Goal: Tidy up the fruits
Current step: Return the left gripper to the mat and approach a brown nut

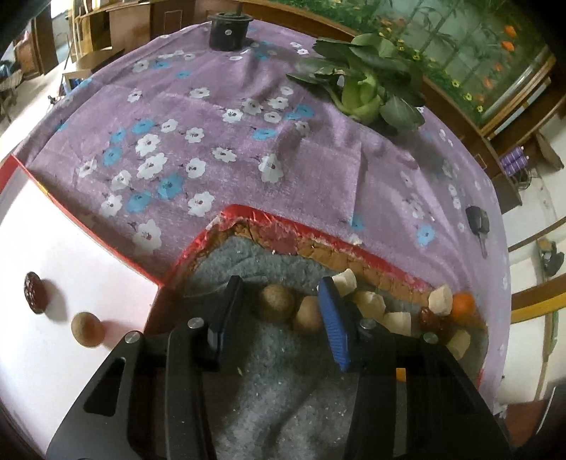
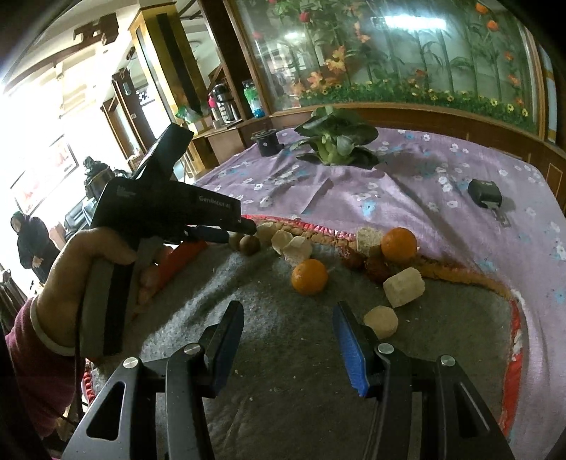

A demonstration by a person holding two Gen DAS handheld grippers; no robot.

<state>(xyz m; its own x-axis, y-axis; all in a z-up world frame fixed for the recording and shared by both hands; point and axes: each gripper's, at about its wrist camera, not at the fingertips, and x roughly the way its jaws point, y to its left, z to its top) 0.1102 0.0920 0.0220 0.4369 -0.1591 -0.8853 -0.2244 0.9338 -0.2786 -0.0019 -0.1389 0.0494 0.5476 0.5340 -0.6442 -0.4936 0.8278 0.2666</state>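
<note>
A red-edged box lined with grey felt (image 1: 276, 389) holds two round brown fruits (image 1: 276, 303), pale chunks (image 1: 369, 304), red dates (image 1: 429, 316) and oranges (image 1: 463, 305). My left gripper (image 1: 281, 300) is open, its fingers on either side of the brown fruits, just short of them. In the right wrist view the left gripper (image 2: 244, 226) reaches to the brown fruits (image 2: 249, 244) at the box's far edge. My right gripper (image 2: 288, 318) is open and empty above the felt (image 2: 283, 371), just short of an orange (image 2: 309, 277). A second orange (image 2: 399, 244) lies further back.
A brown round fruit (image 1: 86, 329) and a dark date (image 1: 34, 292) lie on the white surface at left. On the purple flowered cloth (image 1: 219, 124) lie a leafy green vegetable (image 1: 364, 88), a black round object (image 1: 228, 30) and a car key (image 1: 477, 223).
</note>
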